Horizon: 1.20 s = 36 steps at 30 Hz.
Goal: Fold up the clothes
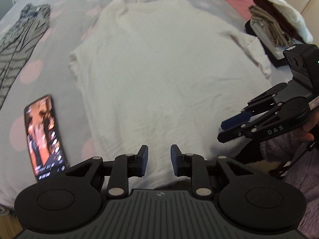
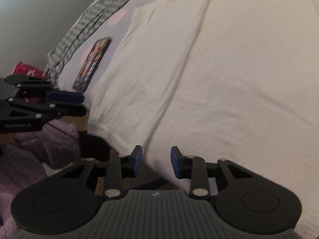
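Two grippers held spread over the sweater hem.
Left gripper (image 1: 159,160) and right gripper (image 2: 156,162) are parted, nothing pinched; white sweater (image 1: 159,79) is laid flat, phone (image 1: 44,137) beside its edge.

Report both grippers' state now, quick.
Left gripper: open, holding nothing, above the white sweater.
Right gripper: open, holding nothing.

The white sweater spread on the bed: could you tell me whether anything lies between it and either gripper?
Nothing visible does. The white sweater lies flat and bare, with the left gripper and right gripper open at its near hem. The phone and striped garment lie beside it, not on it.
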{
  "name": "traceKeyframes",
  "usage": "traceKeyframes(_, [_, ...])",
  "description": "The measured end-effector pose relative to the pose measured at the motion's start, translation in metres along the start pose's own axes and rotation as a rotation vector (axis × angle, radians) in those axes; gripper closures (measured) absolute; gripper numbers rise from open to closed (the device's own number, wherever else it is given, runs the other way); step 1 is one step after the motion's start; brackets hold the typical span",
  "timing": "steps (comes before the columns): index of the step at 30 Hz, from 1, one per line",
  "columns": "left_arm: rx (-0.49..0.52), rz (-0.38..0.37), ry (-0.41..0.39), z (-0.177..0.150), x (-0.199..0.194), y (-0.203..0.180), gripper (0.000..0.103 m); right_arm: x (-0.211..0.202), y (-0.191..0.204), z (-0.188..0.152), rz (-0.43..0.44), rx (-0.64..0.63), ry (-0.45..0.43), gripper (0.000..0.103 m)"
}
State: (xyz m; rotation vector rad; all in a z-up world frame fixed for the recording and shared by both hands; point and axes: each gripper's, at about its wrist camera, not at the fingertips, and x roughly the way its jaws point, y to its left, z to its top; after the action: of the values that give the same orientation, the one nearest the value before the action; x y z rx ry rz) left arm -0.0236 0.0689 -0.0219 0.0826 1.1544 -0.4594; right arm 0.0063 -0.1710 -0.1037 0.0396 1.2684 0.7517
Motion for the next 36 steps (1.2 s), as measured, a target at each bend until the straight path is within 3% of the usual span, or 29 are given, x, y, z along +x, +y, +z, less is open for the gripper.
traceKeyframes(3, [0.025,-0.023,-0.023,0.016,0.010,-0.016,0.077,-0.019,-0.015,0.003,-0.105,0.009,-0.079,0.068])
traceKeyframes(6, [0.035,-0.031,-0.048,0.032,0.019,-0.030,0.060,-0.041,-0.036,0.000,-0.271,0.016,-0.158,0.068])
traceKeyframes(14, [0.082,-0.061,-0.079,0.066,0.045,-0.065,0.059,-0.105,-0.119,-0.023,-0.666,0.181,-0.346,0.068])
traceKeyframes(16, [0.083,-0.081,-0.071,0.073,0.054,-0.070,0.057,-0.114,-0.135,-0.032,-0.687,0.230,-0.375,0.068])
traceKeyframes(20, [0.080,-0.091,-0.042,0.088,0.074,-0.082,0.057,-0.118,-0.153,-0.040,-0.645,0.275,-0.416,0.068])
traceKeyframes(24, [0.080,-0.090,-0.023,0.100,0.089,-0.093,0.057,-0.111,-0.158,-0.029,-0.661,0.230,-0.439,0.067])
traceKeyframes(27, [0.073,-0.102,0.000,0.106,0.097,-0.099,0.057,-0.096,-0.167,-0.021,-0.711,0.233,-0.400,0.059])
traceKeyframes(30, [0.089,-0.103,0.008,0.108,0.101,-0.102,0.057,-0.089,-0.181,-0.019,-0.730,0.270,-0.362,0.058])
traceKeyframes(34, [0.099,-0.093,0.023,0.109,0.106,-0.103,0.057,-0.097,-0.195,-0.024,-0.725,0.331,-0.361,0.091])
traceKeyframes(36, [0.092,-0.091,0.031,0.109,0.108,-0.102,0.057,-0.111,-0.198,-0.029,-0.723,0.379,-0.406,0.092])
